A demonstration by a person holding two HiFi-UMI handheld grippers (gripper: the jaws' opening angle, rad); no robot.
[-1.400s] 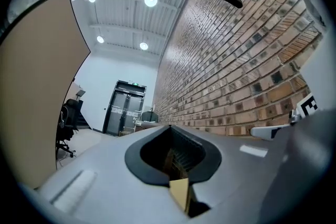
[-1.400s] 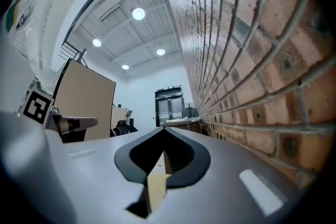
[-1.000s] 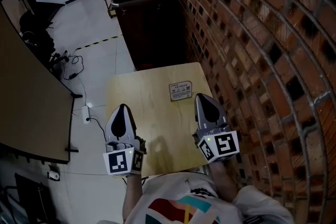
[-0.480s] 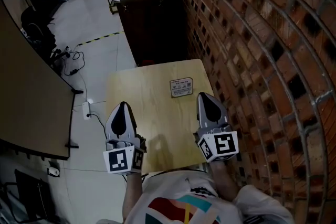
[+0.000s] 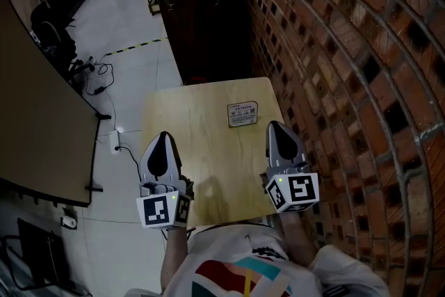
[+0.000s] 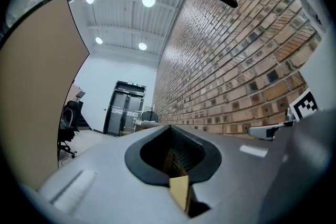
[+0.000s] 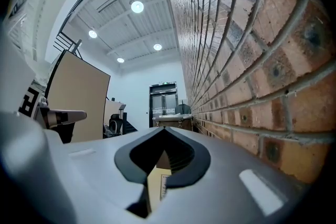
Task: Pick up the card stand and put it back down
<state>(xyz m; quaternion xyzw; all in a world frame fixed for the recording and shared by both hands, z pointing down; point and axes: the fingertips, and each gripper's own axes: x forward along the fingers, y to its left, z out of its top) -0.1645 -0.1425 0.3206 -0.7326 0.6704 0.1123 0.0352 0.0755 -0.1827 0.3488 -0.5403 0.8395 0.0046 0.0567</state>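
The small, flat card stand with a printed label (image 5: 242, 114) sits on the light wooden square table (image 5: 198, 115), towards the far right of the top, close to the red brick wall (image 5: 348, 45).

Left gripper (image 5: 164, 138): positioned over the near left part of the table, well apart from the card stand. Its grey fingers (image 6: 105, 165) are pressed together at the tips and have hold of nothing.

Right gripper (image 5: 276, 126): positioned over the near right part of the table, just short of the card stand and not touching it. Its grey fingers (image 7: 236, 165) are fully closed and have hold of nothing.

A dark cabinet (image 5: 205, 31) stands beyond the far edge of the table, against the wall.
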